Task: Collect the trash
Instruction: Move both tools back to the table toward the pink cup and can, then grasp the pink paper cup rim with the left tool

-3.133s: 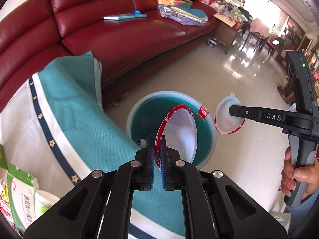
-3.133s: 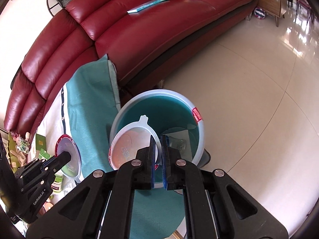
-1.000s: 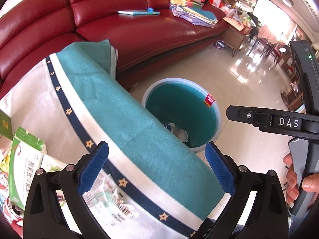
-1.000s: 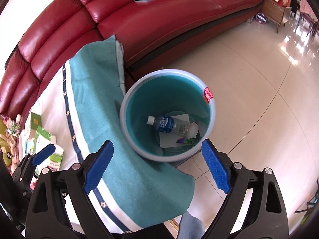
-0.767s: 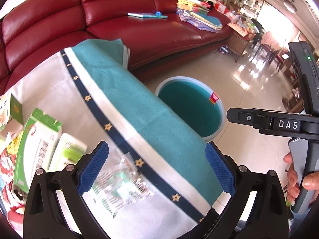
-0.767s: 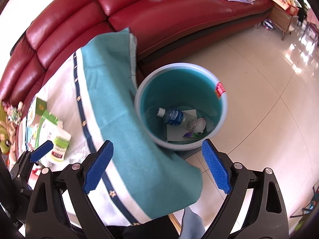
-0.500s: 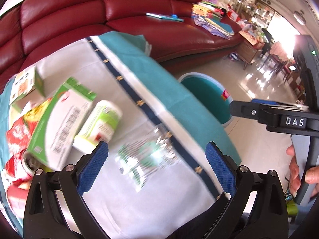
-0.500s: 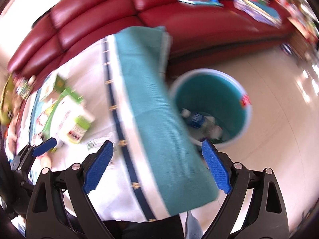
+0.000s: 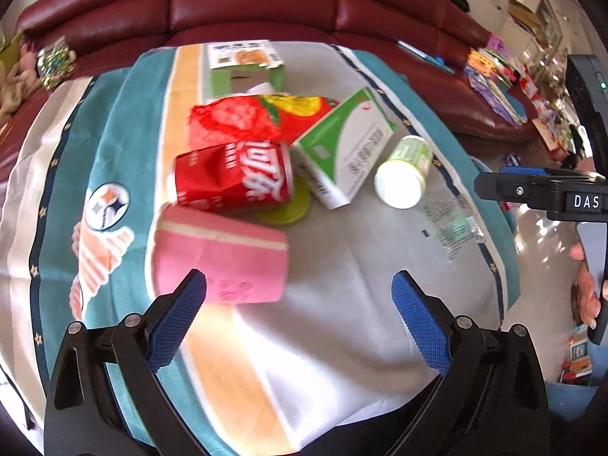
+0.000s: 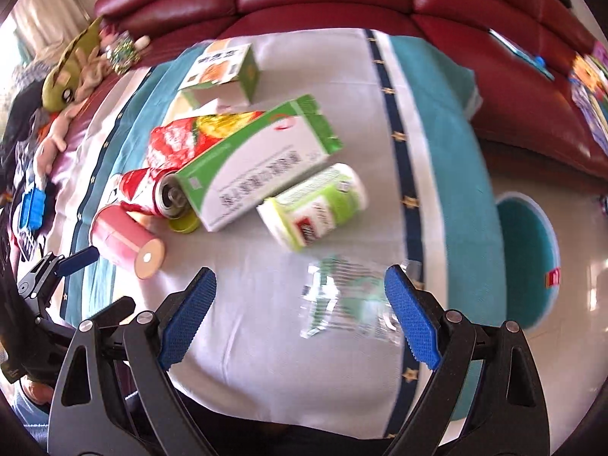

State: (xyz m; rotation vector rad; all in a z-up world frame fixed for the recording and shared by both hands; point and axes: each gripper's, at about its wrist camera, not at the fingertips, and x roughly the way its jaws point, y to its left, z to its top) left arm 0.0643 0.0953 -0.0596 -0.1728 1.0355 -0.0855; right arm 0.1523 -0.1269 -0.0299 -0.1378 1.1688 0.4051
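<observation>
Trash lies in a heap on the cloth-covered table (image 9: 342,266): a pink paper cup (image 9: 218,256) on its side, a dented red can (image 9: 231,178), a red snack bag (image 9: 250,117), a green-and-white carton (image 9: 344,148), a green-and-white bottle (image 9: 404,171), a clear plastic wrapper (image 9: 452,224) and a small green box (image 9: 243,62). My left gripper (image 9: 298,296) hovers open just in front of the pink cup. My right gripper (image 10: 300,300) is open above the table; the clear wrapper (image 10: 349,304) lies by its right finger, the bottle (image 10: 315,205) just beyond. The teal bin (image 10: 528,262) stands on the floor to the right.
A dark red sofa (image 9: 266,3) curves behind the table, with stuffed toys (image 10: 76,64) on its left end and books and clothes on its right. A yellow lid (image 9: 285,209) lies under the can. Shiny tiled floor (image 10: 592,266) lies right of the table. A hand (image 9: 587,296) grips the right gripper's handle.
Both grippers let go of the lids over the bin and opened. In the last second both swung away from the bin, over the table, to above the trash heap.
</observation>
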